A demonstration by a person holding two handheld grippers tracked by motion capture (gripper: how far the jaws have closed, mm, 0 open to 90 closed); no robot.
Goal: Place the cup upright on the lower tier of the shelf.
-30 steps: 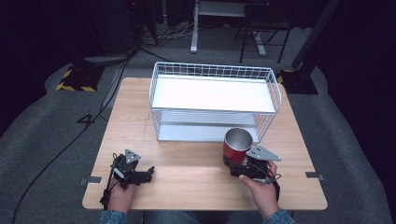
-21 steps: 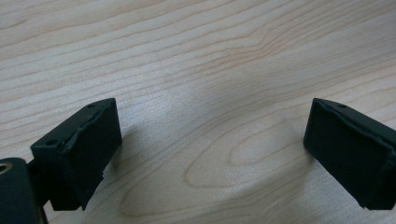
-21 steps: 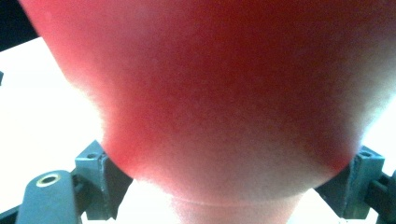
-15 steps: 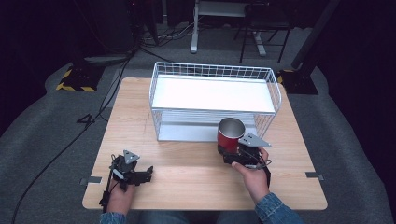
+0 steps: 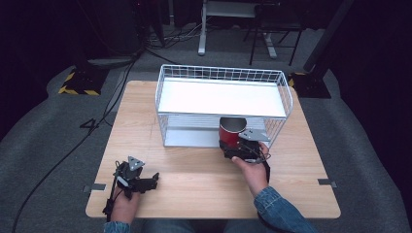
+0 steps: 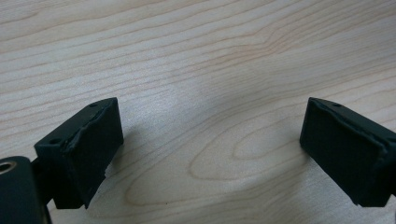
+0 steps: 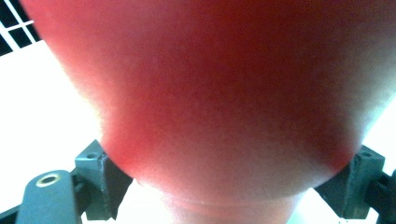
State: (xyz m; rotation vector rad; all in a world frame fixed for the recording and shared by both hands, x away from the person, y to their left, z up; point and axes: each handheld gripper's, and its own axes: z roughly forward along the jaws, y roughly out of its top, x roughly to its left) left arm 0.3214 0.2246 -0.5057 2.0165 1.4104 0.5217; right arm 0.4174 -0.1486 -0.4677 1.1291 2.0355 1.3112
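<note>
The red cup (image 7: 224,93) is blurred and cut off; its base hides behind the right gripper (image 5: 232,145).

A red cup (image 7: 219,98) looms close, blurred, spreading from twelve o'clock down to six. The right gripper (image 7: 229,186) grips its narrow base, one dark jaw at seven o'clock, one at four. White wire mesh (image 7: 16,23) peeks in at ten o'clock.
</note>
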